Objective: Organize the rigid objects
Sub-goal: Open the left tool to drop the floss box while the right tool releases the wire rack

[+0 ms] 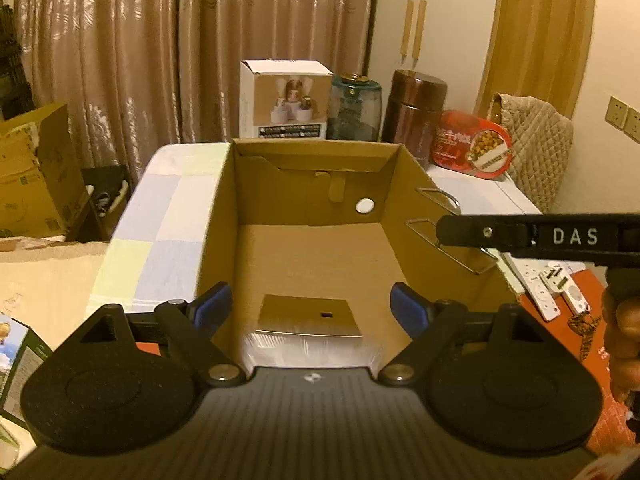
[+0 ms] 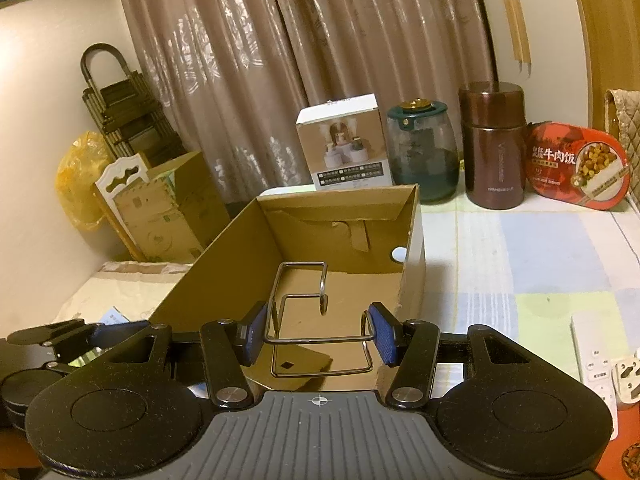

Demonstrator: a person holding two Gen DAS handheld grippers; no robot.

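Note:
An open cardboard box [image 1: 308, 256] stands on the checked tablecloth. My left gripper [image 1: 312, 308] hangs over its near end, open wide. Low between the fingers lies a flat brown card-like thing [image 1: 308, 314] with a shiny clear edge, and the pads do not touch it. My right gripper [image 2: 320, 330] is shut on a chrome wire rack [image 2: 304, 300], blue pads pressing its two sides. The rack hangs over the box's [image 2: 340, 240] near right part. In the left wrist view the wire rack [image 1: 436, 216] and right gripper's finger [image 1: 560, 236] show above the box's right wall.
Behind the box stand a white product box [image 2: 344, 144], a green-lidded glass jar [image 2: 422, 152], a brown flask [image 2: 494, 148] and a red meal tray [image 2: 576, 164]. A white power strip with plug [image 1: 556, 288] lies right. Cardboard boxes [image 1: 32, 176] stand left. A hand [image 1: 624, 340] holds the right gripper.

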